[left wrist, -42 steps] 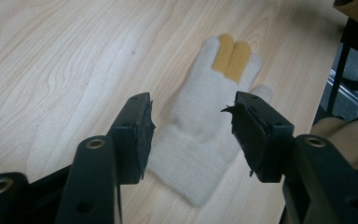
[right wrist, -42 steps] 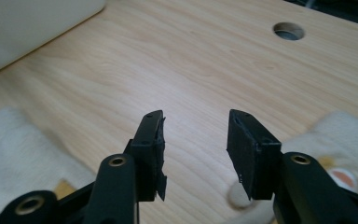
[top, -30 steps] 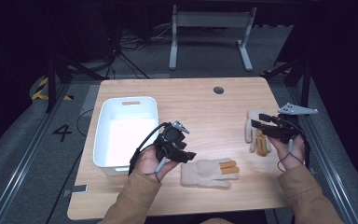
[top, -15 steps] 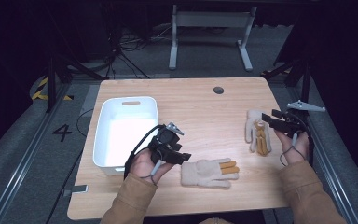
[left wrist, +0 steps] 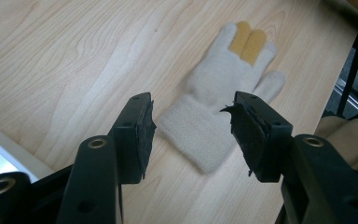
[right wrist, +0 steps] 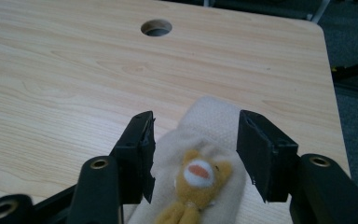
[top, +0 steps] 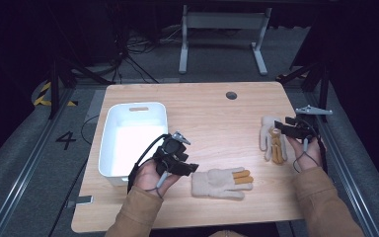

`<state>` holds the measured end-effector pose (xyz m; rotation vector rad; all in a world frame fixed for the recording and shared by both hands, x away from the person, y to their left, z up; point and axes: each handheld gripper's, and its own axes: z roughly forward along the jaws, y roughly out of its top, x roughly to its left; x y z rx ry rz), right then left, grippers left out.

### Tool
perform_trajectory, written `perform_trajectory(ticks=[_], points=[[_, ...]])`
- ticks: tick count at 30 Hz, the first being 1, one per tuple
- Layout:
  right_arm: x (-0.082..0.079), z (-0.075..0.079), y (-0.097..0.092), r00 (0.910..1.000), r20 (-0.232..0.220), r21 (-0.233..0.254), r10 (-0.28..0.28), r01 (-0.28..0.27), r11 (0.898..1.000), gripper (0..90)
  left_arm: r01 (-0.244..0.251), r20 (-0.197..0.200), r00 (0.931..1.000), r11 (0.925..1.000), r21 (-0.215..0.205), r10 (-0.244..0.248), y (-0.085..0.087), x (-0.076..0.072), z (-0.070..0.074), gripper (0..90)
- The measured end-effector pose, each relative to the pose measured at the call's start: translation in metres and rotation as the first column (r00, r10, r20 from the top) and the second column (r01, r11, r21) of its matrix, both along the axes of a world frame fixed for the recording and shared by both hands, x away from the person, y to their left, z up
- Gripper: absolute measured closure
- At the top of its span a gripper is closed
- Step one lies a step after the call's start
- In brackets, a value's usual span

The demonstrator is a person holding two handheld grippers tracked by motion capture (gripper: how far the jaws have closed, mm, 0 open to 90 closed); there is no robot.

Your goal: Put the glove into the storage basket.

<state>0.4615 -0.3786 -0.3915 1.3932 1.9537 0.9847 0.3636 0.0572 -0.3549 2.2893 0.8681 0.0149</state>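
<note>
Two cream knitted gloves lie on the wooden table. One glove (top: 220, 183) with orange fingertips lies near the front edge, its cuff toward my left gripper (top: 191, 168). In the left gripper view that glove (left wrist: 223, 93) lies just beyond my left gripper (left wrist: 193, 106), which is open and holds nothing. The other glove (top: 271, 139) lies at the right, under my right gripper (top: 280, 129). In the right gripper view my right gripper (right wrist: 195, 125) stands open over this glove (right wrist: 214, 119), which bears a yellow animal face (right wrist: 198, 172). Its jaws have just been closing slightly; the glove lies between them, unpressed.
A white plastic bin (top: 138, 106) stands at the left of the table, beside my left hand. A round cable hole (top: 231, 95) sits near the far edge. The table's right edge runs close behind my right hand, with dark floor and metal rails beyond.
My right gripper has shifted a little over the right-hand glove and sunk toward it. My left hand has stayed almost still, and both gloves lie where they did.
</note>
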Motion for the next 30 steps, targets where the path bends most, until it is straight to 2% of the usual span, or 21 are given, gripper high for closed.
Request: perform_trajectory(ticks=[9,13,15,19,25,30], points=[[0.013,-0.016,0.000,0.9972,-0.068,-0.026,-0.033,0.031,0.999,43.3,-0.003,-0.005,1.0000,1.0000,0.009,0.003,0.003,-0.002,-0.001,48.8],[0.017,-0.022,0.001,0.9959,-0.081,-0.049,-0.042,0.038,0.998,42.1,-0.009,-0.009,0.9999,0.9999,0.007,0.009,0.004,-0.002,-0.002,48.4],[0.021,-0.029,0.000,0.9918,-0.114,-0.057,-0.057,0.050,0.997,42.0,-0.007,-0.011,0.9999,0.9999,0.011,0.007,0.004,-0.003,-0.003,48.4],[0.024,-0.035,-0.001,0.9871,-0.145,-0.059,-0.068,0.059,0.996,41.5,-0.007,-0.011,0.9999,0.9999,0.011,0.007,0.004,-0.002,-0.003,48.4],[0.025,-0.040,-0.001,0.9820,-0.179,-0.059,-0.062,0.052,0.997,40.4,-0.007,-0.013,0.9999,0.9999,0.013,0.007,0.003,-0.002,-0.004,47.9],[0.028,-0.046,0.002,0.9758,-0.209,-0.083,-0.063,0.046,0.995,39.6,-0.006,-0.015,0.9999,0.9999,0.012,0.007,0.003,-0.002,-0.005,47.9]])
